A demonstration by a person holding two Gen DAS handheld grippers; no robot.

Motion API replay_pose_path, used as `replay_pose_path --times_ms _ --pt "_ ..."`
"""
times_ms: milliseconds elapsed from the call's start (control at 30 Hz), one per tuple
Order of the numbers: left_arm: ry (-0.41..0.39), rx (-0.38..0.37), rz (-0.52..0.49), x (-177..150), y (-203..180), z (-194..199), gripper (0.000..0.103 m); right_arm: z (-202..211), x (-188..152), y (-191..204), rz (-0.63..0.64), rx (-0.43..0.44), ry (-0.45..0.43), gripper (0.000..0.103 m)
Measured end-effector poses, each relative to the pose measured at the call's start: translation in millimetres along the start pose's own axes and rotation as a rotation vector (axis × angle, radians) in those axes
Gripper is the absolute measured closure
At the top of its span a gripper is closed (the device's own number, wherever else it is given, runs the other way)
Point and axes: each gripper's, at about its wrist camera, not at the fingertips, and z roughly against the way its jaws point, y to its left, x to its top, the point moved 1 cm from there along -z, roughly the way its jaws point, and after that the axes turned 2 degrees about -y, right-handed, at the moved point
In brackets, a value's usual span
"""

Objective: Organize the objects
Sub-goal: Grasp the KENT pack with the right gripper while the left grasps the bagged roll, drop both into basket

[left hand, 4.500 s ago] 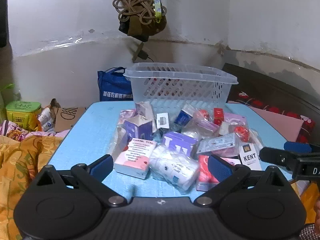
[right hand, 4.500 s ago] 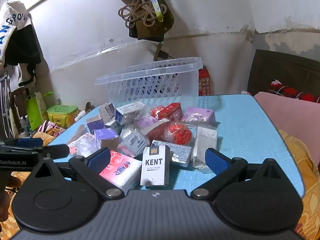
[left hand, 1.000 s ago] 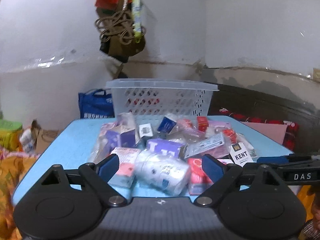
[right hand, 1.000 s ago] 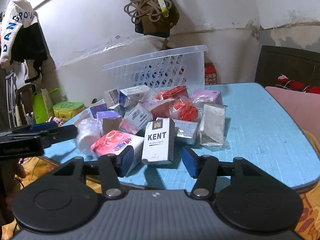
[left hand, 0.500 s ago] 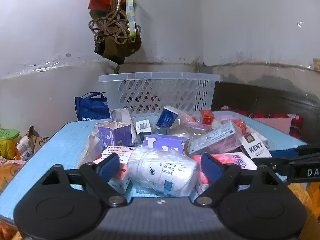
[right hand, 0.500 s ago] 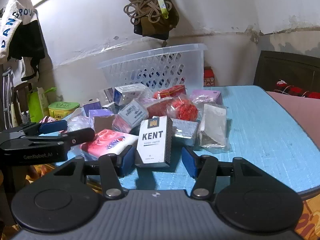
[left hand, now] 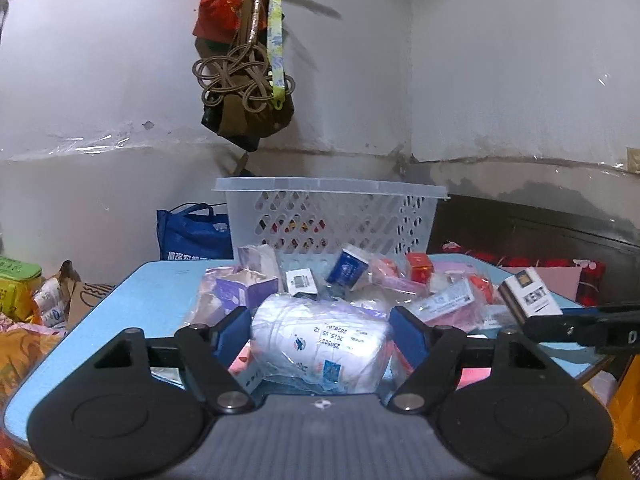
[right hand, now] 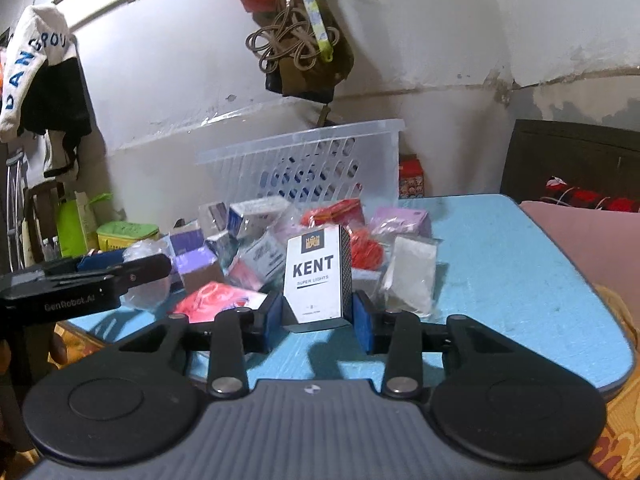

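My left gripper (left hand: 320, 330) has its blue pads against both sides of a white plastic-wrapped pack (left hand: 320, 350) with blue print, at the near edge of a heap of small boxes and packets on the blue table (left hand: 152, 292). My right gripper (right hand: 318, 316) is shut on an upright white KENT cigarette box (right hand: 316, 276), held just above the table; it also shows in the left wrist view (left hand: 530, 298). A clear perforated plastic basket (left hand: 328, 216) stands behind the heap, also seen in the right wrist view (right hand: 308, 164).
The heap holds purple boxes (left hand: 246, 290), a blue box (left hand: 348, 268), a red box (left hand: 418, 266), a pink-red tissue pack (right hand: 216, 298) and a white sachet (right hand: 412, 272). A bag with knotted cord (left hand: 248, 92) hangs on the wall. A pink cushion (right hand: 588, 232) lies right of the table.
My right gripper has closed onto the KENT box and raised it. My left gripper has closed in around the white wrapped pack, its pads now against its sides.
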Motion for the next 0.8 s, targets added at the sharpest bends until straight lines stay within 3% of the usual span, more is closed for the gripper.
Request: replay_pose_path --times_ms 300,467,567,700,800 --pt "-0.072 -0.003 0.033 30.9 6.7 4.9 0.024 0.3 34.6 -4.9 -0.020 0.021 -0.033 0.062" --pt "-0.132 -0.008 0.078 85.0 22.9 -24.2 0.024 -24.2 89.5 -3.7 0.021 0.040 -0.098 0.062" --pt "-0.158 0.010 0.086 126.0 29.0 -60.9 0.024 -55.1 122.4 2.8 0.086 0.011 -0.161 0.062" --pt "-0.085 0.037 0.064 160.8 27.2 -125.7 0.024 -109.4 147.4 -0.6 0.079 0.028 -0.170 0.062" --pt "-0.004 0.049 0.068 161.0 28.4 -162.5 0.024 -143.0 148.0 1.3 0.123 0.017 -0.138 0.061"
